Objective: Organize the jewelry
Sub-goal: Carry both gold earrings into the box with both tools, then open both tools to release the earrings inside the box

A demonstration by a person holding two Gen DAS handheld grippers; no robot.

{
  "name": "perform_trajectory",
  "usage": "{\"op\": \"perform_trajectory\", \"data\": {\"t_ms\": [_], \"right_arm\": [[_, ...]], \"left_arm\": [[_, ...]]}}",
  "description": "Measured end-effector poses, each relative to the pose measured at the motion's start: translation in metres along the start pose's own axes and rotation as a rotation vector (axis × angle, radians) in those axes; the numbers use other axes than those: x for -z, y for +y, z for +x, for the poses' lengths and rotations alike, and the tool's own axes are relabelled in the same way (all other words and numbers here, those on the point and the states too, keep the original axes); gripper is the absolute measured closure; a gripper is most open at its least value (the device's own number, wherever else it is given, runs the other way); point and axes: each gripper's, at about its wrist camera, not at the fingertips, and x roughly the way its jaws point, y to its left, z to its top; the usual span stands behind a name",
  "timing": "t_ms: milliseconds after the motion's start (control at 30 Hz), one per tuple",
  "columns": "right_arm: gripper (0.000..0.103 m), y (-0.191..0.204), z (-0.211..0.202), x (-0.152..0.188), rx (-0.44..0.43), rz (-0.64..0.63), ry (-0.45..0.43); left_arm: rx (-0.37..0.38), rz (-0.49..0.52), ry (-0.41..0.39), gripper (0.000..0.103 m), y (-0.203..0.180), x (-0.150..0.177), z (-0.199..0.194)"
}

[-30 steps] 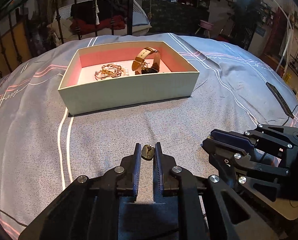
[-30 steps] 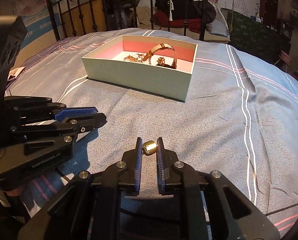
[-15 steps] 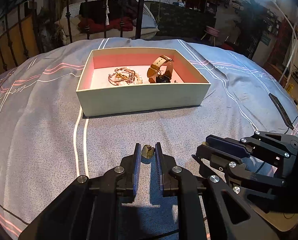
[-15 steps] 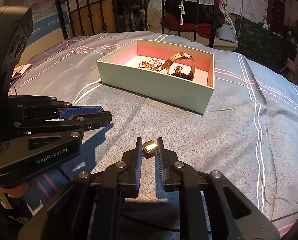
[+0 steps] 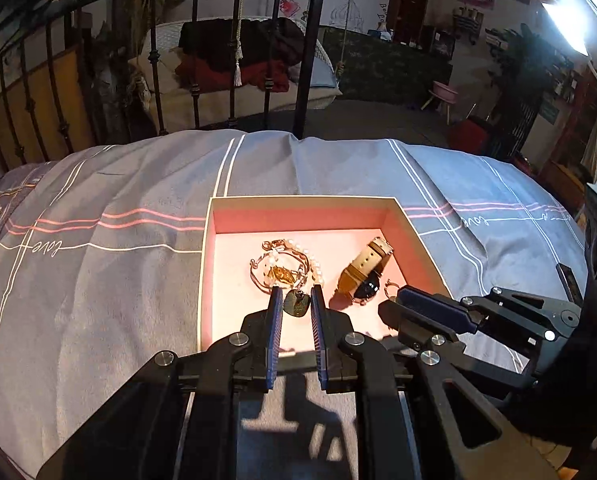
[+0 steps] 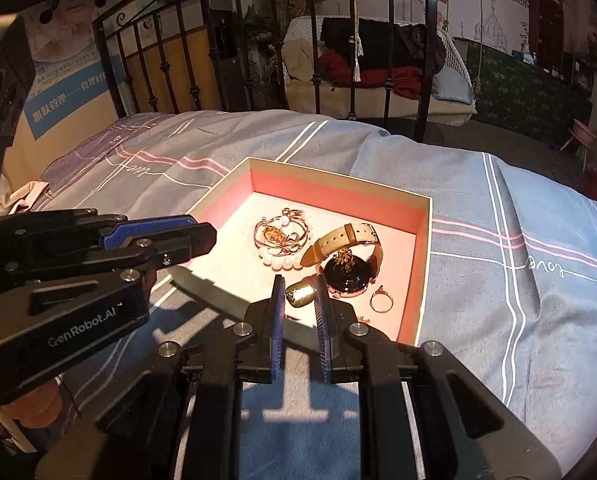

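Observation:
A pale box with a pink lining lies on the bed. Inside are a tangle of pearl and gold bracelets, a tan-strapped watch and a gold ring. My left gripper is shut on a small dark oval pendant, held over the box's near part. Over the near edge of the box, my right gripper is shut on a glittery gold bead. The right gripper's fingers reach over the box beside the left one.
The bed's grey-blue striped cover spreads around the box. A black iron bed rail stands beyond the far edge, with furniture and clothes behind it. A dark slim object lies at the right.
Both grippers have moved forward and up from the bare cover to over the box, each still clamping its small piece. The box now sits close under the fingertips.

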Motion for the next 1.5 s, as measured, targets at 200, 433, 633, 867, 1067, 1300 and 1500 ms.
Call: {"op": "perform_trajectory", "data": {"t_ms": [200,433,633,867,1067,1300,1500], "right_arm": [[0.087,-0.011,0.023,-0.004,0.012,0.030,0.035],[0.087,-0.019,0.034,-0.001,0.020,0.035,0.064],[0.087,-0.025,0.039,-0.002,0.020,0.041,0.073],[0.087,-0.024,0.041,-0.002,0.015,0.037,0.075],[0.087,-0.020,0.041,-0.003,0.008,0.026,0.072],[0.076,-0.014,0.032,0.000,0.000,0.017,0.061],[0.010,-0.002,-0.006,0.017,0.025,-0.002,-0.053]], "left_arm": [[-0.032,0.019,0.051,0.089,-0.003,-0.014,0.034],[-0.036,0.004,0.112,0.089,0.001,-0.009,0.064],[-0.044,-0.013,0.132,0.089,0.006,-0.008,0.073],[-0.052,-0.020,0.137,0.089,0.007,-0.011,0.077],[-0.056,-0.032,0.142,0.088,0.006,-0.014,0.078],[-0.062,-0.046,0.117,0.060,0.007,-0.017,0.064],[-0.030,-0.057,0.018,0.025,0.006,-0.010,0.015]]}}
